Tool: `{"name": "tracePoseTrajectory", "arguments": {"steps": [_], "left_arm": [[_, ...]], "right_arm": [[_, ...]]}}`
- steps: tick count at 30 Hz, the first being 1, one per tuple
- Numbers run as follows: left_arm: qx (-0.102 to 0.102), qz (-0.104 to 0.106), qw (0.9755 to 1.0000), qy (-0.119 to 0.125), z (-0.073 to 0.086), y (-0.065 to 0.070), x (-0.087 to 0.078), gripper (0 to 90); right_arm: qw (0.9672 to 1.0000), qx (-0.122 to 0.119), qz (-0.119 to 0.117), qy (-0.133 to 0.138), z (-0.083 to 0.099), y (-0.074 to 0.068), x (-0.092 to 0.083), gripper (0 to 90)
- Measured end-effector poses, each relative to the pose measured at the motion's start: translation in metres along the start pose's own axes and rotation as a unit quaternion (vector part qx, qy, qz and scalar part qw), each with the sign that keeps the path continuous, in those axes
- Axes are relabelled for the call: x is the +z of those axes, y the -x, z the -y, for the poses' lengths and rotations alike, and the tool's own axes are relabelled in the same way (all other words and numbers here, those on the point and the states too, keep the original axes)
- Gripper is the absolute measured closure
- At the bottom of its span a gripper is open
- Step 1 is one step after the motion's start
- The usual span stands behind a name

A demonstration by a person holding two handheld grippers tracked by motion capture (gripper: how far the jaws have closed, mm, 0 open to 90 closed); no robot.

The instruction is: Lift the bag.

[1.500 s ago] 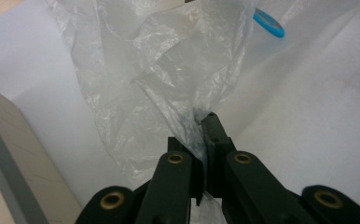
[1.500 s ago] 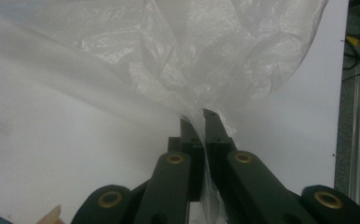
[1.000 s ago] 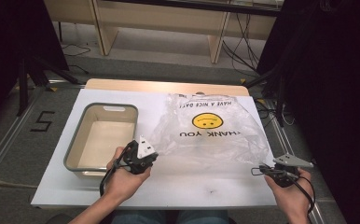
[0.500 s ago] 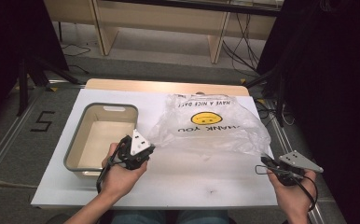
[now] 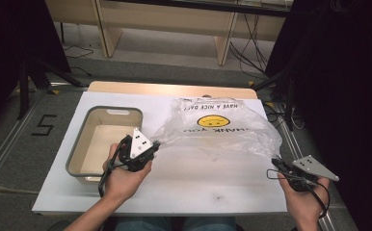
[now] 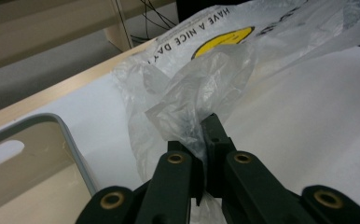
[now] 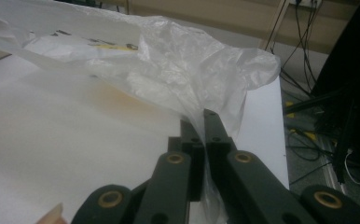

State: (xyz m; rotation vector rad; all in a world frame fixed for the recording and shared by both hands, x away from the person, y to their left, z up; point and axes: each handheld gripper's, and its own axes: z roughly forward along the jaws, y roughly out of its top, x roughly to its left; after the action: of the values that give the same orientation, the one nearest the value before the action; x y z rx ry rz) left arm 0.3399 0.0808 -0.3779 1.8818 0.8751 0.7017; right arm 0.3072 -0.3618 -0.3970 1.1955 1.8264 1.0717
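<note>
- Plastic bag (image 5: 222, 127): thin, translucent, crumpled; yellow smiley face and black lettering; lies on white table (image 5: 193, 187), beside tub (image 5: 78, 159).
- Left claw (image 5: 153, 144): clamped on bag's left edge.
- Right claw (image 5: 275, 163): clamped on its right edge.

— What do the tools look like?
— Each hand-held gripper, left (image 5: 151, 144) and right (image 5: 276, 165), is black with two jaws, brass-coloured pivot pins and a grey three-cornered plate on top.
— Cables?
— A black one trails from each. Forearms are bare; blue trousers below.
</note>
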Motion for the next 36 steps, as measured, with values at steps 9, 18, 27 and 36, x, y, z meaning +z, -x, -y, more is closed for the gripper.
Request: {"name": "tracePoseTrajectory", "arguments": {"steps": [9, 18, 27, 36], "left_arm": [[-0.003, -0.009, 0.9992, 0.039, -0.018, -0.004, -0.009, 89.3], [-0.003, -0.015, 0.9976, 0.067, -0.029, -0.005, -0.014, 89.3], [-0.011, -0.016, 0.9957, 0.09, -0.041, -0.006, -0.017, 89.3], [-0.015, -0.016, 0.9939, 0.108, -0.049, -0.007, -0.019, 89.3]], "right_arm": [[0.9997, 0.003, 0.006, 0.023, -0.007, -0.001, -0.006, 90.0], [0.9988, 0.006, 0.011, 0.047, -0.013, 0.0, -0.012, 90.0], [0.9974, 0.008, 0.017, 0.069, -0.021, 0.003, -0.018, 90.0], [0.9956, 0.009, 0.023, 0.09, -0.03, 0.005, -0.023, 90.0]]}}
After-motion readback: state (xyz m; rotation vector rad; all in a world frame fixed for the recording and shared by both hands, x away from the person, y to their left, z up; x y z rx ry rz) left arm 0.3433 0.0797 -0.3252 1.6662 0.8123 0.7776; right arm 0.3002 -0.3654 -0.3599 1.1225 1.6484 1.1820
